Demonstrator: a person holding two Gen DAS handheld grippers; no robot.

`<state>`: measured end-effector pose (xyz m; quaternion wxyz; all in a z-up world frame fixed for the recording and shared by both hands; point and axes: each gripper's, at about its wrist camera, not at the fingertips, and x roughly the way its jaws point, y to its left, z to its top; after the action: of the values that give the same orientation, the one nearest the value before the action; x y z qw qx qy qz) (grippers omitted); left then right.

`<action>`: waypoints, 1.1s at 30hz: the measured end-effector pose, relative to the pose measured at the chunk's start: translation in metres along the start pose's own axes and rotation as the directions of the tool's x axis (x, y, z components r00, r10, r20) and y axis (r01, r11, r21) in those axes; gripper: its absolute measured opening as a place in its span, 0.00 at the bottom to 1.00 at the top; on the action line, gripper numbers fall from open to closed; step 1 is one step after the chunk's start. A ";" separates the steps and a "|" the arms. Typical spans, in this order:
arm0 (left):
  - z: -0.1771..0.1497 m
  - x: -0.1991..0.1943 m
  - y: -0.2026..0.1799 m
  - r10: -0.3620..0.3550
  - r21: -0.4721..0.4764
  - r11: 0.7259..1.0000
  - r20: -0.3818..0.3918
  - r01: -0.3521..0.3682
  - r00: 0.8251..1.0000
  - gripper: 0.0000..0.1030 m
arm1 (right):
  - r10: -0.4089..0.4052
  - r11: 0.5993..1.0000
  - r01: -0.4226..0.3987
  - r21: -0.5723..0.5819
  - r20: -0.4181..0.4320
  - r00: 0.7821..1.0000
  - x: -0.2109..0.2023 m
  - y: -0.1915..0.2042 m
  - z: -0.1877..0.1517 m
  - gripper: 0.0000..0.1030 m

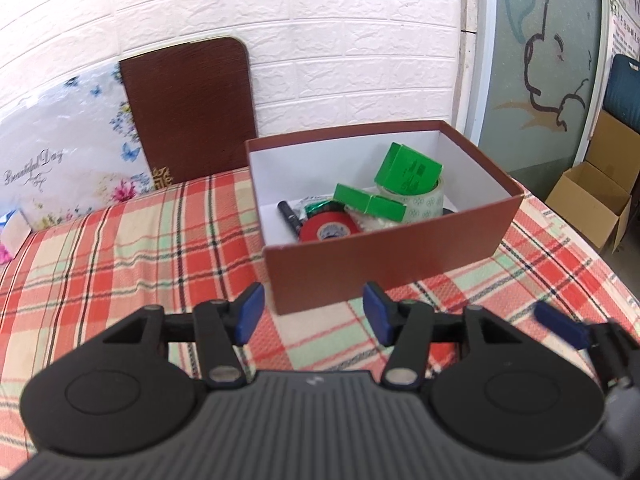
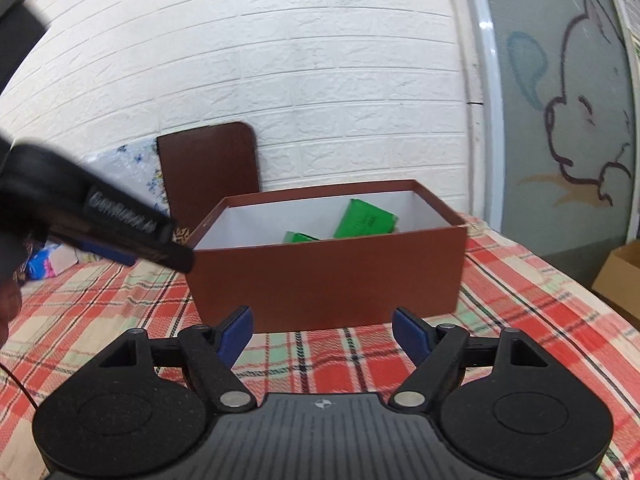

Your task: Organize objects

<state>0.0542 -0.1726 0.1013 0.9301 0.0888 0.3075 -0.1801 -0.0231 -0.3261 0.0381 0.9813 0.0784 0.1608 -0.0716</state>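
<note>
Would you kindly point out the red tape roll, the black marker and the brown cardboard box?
Red tape roll (image 1: 329,230), left wrist view, top face.
Black marker (image 1: 289,213), left wrist view, barrel.
Brown cardboard box (image 1: 384,264), left wrist view, front wall.

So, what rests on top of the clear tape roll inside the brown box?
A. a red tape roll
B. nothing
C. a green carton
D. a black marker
C: in the left wrist view a green carton lies tilted on the clear tape roll inside the brown box.
</note>
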 end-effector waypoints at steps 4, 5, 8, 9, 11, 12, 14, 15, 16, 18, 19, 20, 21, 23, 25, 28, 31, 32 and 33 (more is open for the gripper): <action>-0.013 -0.012 0.008 0.022 -0.021 1.000 0.009 -0.022 1.000 0.70 | -0.008 0.995 0.006 0.102 0.013 1.000 -0.014 0.003 0.004 0.77; -0.016 -0.014 0.010 0.032 -0.020 0.999 0.014 -0.031 0.999 0.73 | -0.004 0.992 0.000 0.126 0.025 1.000 -0.024 -0.003 0.002 0.79; -0.027 -0.023 0.015 0.062 -0.018 0.998 0.024 -0.062 0.998 0.81 | 0.009 0.988 -0.022 0.154 0.079 0.997 -0.042 -0.002 0.014 0.89; -0.030 -0.025 0.017 0.072 -0.020 0.997 0.025 -0.072 0.997 0.85 | 0.010 0.988 -0.025 0.153 0.096 0.995 -0.046 0.001 0.018 0.91; -0.037 -0.030 0.020 0.082 -0.024 0.996 0.026 -0.082 0.996 0.89 | 0.021 0.987 -0.039 0.158 0.117 0.993 -0.054 0.005 0.022 0.94; -0.040 -0.032 0.022 0.086 -0.026 0.996 0.026 -0.086 0.996 0.92 | 0.031 0.986 -0.050 0.161 0.120 0.992 -0.057 0.008 0.022 0.96; -0.045 -0.036 0.026 0.102 -0.031 0.994 0.027 -0.101 0.994 0.95 | 0.049 0.985 -0.067 0.159 0.118 0.992 -0.062 0.016 0.022 0.97; -0.047 -0.038 0.028 0.110 -0.032 0.994 0.028 -0.109 0.994 0.97 | 0.056 0.985 -0.074 0.153 0.116 0.992 -0.064 0.019 0.023 0.97; -0.050 -0.040 0.029 0.117 -0.031 0.993 0.028 -0.116 0.993 1.00 | 0.062 0.986 -0.078 0.146 0.114 0.991 -0.065 0.022 0.023 0.97; -0.053 -0.042 0.031 0.127 -0.028 0.992 0.030 -0.126 0.991 1.00 | 0.070 0.987 -0.085 0.136 0.111 0.991 -0.065 0.028 0.024 0.97; -0.053 -0.042 0.032 0.132 -0.027 0.991 0.027 -0.131 0.991 1.00 | 0.075 0.987 -0.089 0.135 0.110 0.991 -0.066 0.030 0.025 0.97; -0.054 -0.043 0.034 0.134 -0.027 0.991 0.025 -0.133 0.991 1.00 | 0.077 0.987 -0.092 0.134 0.110 0.991 -0.066 0.033 0.026 0.98; -0.055 -0.043 0.034 0.137 -0.027 0.990 0.025 -0.137 0.990 1.00 | 0.079 0.987 -0.093 0.131 0.111 0.991 -0.067 0.035 0.026 0.98; -0.056 -0.044 0.035 0.150 -0.026 0.988 0.024 -0.149 0.988 1.00 | 0.079 0.988 -0.093 0.124 0.113 0.990 -0.066 0.036 0.028 0.98; -0.057 -0.044 0.037 0.158 -0.029 0.987 0.017 -0.157 0.987 1.00 | 0.078 0.989 -0.092 0.120 0.113 0.991 -0.065 0.037 0.028 0.98; -0.059 -0.042 0.039 0.172 -0.035 0.985 0.005 -0.171 0.985 1.00 | 0.082 0.988 -0.093 0.120 0.100 0.992 -0.062 0.038 0.028 0.98; -0.062 -0.041 0.040 0.188 -0.030 0.982 0.007 -0.188 0.982 1.00 | 0.090 0.988 -0.100 0.121 0.084 0.992 -0.058 0.037 0.027 0.98; -0.063 -0.041 0.040 0.192 -0.031 0.981 0.007 -0.192 0.981 1.00 | 0.092 0.988 -0.101 0.121 0.079 0.993 -0.058 0.037 0.026 0.98; -0.063 -0.041 0.040 0.192 -0.032 0.981 0.006 -0.192 0.981 1.00 | 0.094 0.987 -0.103 0.120 0.075 0.993 -0.057 0.038 0.025 0.98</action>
<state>0.0055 -0.1066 0.0780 0.9458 0.1028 0.2960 -0.0850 -0.0627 -0.2869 0.0853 0.9818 0.1443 0.1180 -0.0355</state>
